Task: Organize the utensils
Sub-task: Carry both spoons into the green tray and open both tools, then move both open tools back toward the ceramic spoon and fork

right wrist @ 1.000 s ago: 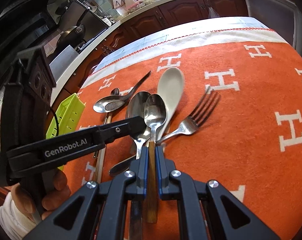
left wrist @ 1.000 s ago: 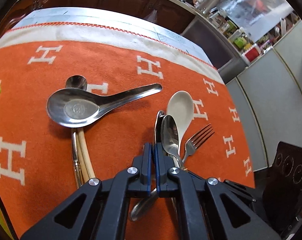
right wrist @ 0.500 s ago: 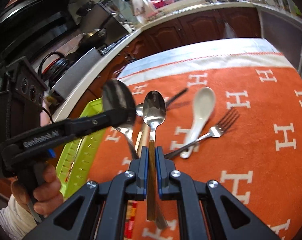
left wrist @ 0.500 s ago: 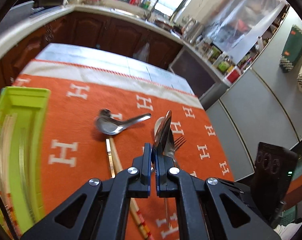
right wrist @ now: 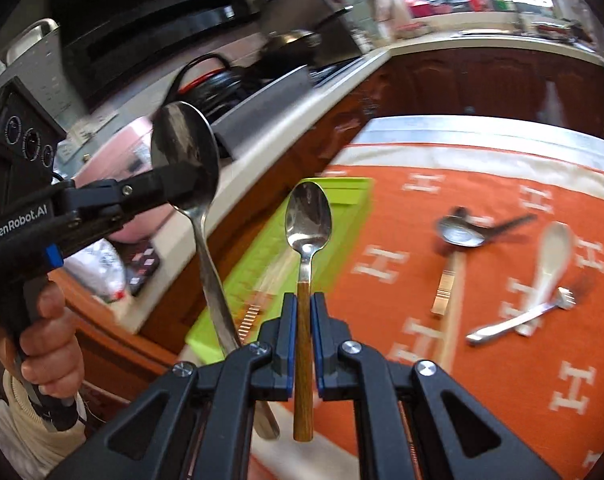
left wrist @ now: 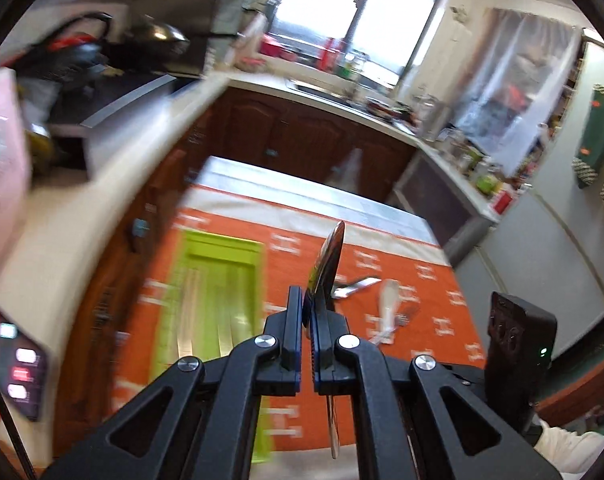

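Observation:
My left gripper (left wrist: pixel 306 308) is shut on a large steel spoon (left wrist: pixel 326 264), held edge-on high above the orange cloth; the same spoon (right wrist: pixel 185 168) and the left gripper (right wrist: pixel 169 188) show in the right wrist view. My right gripper (right wrist: pixel 304 304) is shut on a wooden-handled spoon (right wrist: pixel 308 220), bowl up, in the air above the green tray (right wrist: pixel 342 196). The green tray (left wrist: pixel 209 280) lies at the cloth's left side with long pieces in it, blurred.
On the orange cloth (right wrist: pixel 482 360) lie a steel ladle spoon (right wrist: pixel 462 232), a white ceramic spoon (right wrist: pixel 554 256), a fork (right wrist: pixel 518 320) and chopsticks (right wrist: pixel 448 280). Wooden cabinets and a counter stand behind the table. A black stove top (right wrist: pixel 261 64) is at the left.
Both grippers rose higher and swung left with their spoons, away from the pile. The green tray now sits below and ahead of both. The views are motion-blurred.

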Available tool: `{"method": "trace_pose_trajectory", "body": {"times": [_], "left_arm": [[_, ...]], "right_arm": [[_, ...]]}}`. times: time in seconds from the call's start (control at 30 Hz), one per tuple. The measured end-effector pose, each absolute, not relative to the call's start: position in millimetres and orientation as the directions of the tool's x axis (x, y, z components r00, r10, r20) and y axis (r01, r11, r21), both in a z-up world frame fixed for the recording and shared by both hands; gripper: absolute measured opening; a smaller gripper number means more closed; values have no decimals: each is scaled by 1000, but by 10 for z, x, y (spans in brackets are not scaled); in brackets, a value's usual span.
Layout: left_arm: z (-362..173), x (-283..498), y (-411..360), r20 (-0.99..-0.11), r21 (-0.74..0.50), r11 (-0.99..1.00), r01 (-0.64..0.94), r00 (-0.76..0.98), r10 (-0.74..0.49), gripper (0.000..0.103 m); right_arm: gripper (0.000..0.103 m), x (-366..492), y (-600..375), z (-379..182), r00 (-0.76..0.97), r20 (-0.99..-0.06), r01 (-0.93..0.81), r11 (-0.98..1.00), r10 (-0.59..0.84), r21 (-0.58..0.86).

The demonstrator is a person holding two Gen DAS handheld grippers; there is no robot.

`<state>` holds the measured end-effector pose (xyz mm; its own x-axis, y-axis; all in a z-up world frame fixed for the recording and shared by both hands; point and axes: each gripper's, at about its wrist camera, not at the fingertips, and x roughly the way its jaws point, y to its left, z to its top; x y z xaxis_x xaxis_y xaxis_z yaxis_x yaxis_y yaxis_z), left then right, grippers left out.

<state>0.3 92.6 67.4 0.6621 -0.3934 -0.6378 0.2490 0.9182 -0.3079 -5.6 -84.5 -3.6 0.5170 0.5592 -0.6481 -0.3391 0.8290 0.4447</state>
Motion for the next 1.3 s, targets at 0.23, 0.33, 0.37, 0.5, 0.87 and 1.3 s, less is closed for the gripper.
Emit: {"method": "trace_pose_trajectory", "body": {"times": [0.23, 0.33, 0.37, 0.5, 0.87, 1.3], "left_arm": [[405, 249, 1267, -719, -143, 986, 81, 677, -160, 1], [220, 408, 1262, -742, -119, 991, 60, 658, -129, 1], [121, 502, 1267, -756, -125, 990, 61, 641, -135, 1], [-237, 756, 1184, -802, -128, 991, 48, 582, -132, 1], [-653, 982, 1050, -844, -158, 986, 45, 512, -158, 2], [-526, 838, 839, -834, -144, 985, 97, 524, -174, 24]], "right_arm": [[6, 325, -477, -373, 456, -671, -228, 805, 585, 547], [6, 501, -395, -573, 449, -683, -147, 801, 576, 580], [6, 559, -389, -648, 450, -681, -112, 794, 577, 598], [7, 678, -355, -819, 450, -699, -50, 798, 555, 601], [9, 725, -351, -863, 434, -724, -63, 820, 535, 569], [9, 450, -711, -612, 528, -749, -132, 910, 401, 394]]}}
